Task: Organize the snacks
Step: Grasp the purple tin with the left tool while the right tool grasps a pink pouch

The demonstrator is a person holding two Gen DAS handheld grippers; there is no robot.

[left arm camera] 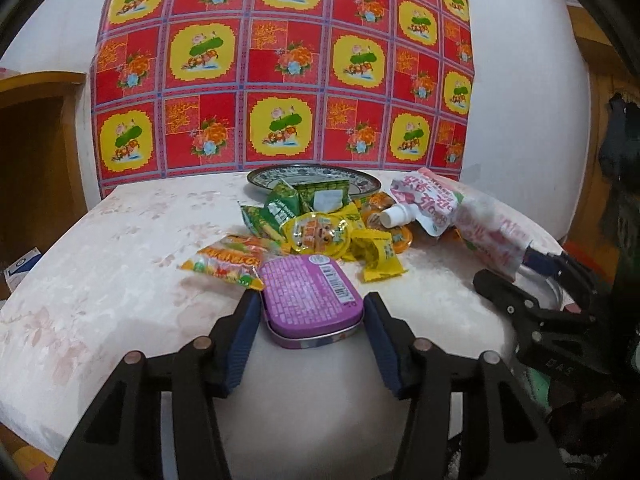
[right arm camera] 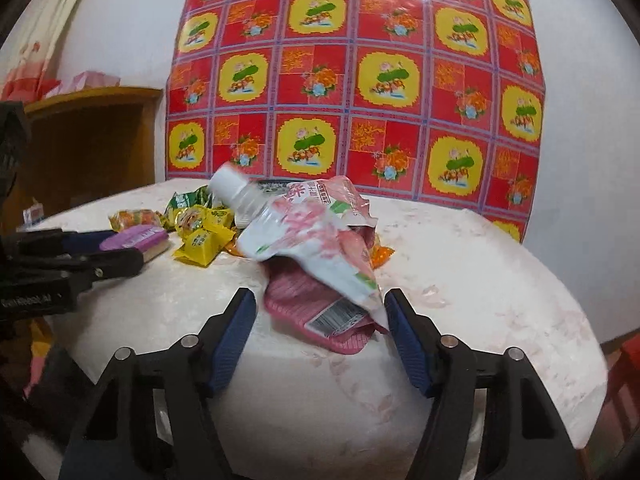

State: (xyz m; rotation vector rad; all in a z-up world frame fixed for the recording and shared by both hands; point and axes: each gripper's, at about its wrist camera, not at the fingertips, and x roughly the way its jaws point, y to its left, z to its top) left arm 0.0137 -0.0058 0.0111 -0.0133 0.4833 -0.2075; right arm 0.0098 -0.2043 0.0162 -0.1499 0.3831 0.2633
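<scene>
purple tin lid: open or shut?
Shut. The purple tin lies flat, barcode side up, its two halves meeting all along the visible edge, between the left gripper pads.

The plate (left arm camera: 362, 184) sits half hidden behind the snack pile (left arm camera: 320, 224); its print stays unreadable.

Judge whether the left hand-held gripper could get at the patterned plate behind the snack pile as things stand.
Probably not directly. The left hand-held gripper is shut on the purple tin, and the snack pile lies between it and the plate.
</scene>
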